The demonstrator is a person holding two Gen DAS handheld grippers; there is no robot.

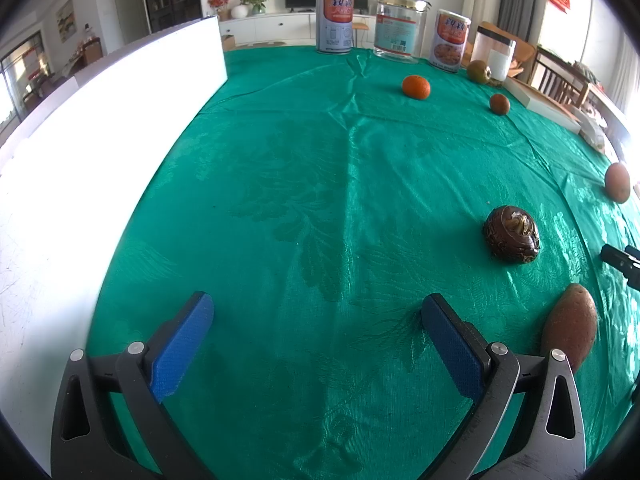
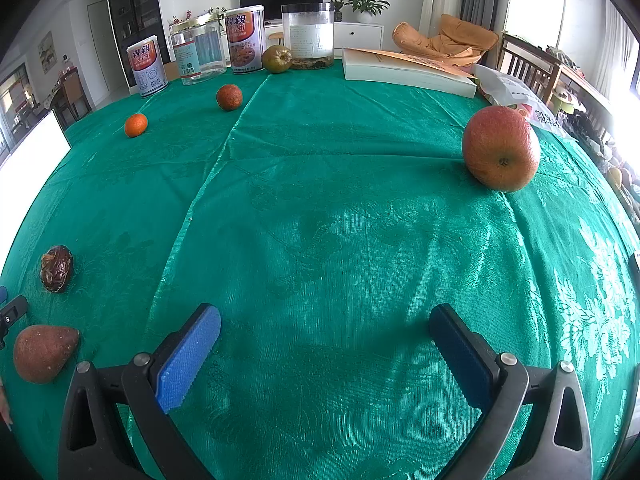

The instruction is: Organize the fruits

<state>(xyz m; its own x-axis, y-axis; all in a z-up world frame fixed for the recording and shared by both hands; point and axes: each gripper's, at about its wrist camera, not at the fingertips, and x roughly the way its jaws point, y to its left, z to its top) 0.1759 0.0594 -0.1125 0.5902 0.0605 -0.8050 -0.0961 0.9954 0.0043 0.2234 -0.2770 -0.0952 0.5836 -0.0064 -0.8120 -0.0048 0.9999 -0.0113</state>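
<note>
Fruits lie scattered on a green tablecloth (image 1: 300,200). A small orange mandarin (image 1: 416,87) (image 2: 136,125), a darker small orange (image 1: 499,103) (image 2: 229,97) and a green-brown pear (image 1: 479,71) (image 2: 277,59) lie far off. A dark brown wrinkled fruit (image 1: 512,235) (image 2: 56,268) and a reddish-brown pointed fruit (image 1: 570,326) (image 2: 42,352) lie between the grippers. A large red-orange fruit (image 2: 501,148) (image 1: 617,182) sits far right. My left gripper (image 1: 316,316) is open and empty. My right gripper (image 2: 325,328) is open and empty.
Two printed tins (image 2: 245,40) (image 2: 147,65), a clear jar (image 2: 199,49) and a clear canister (image 2: 308,35) stand along the far edge. A book (image 2: 408,72) and a plastic bag (image 2: 516,90) lie at the far right. A white board (image 1: 100,128) stands on the left.
</note>
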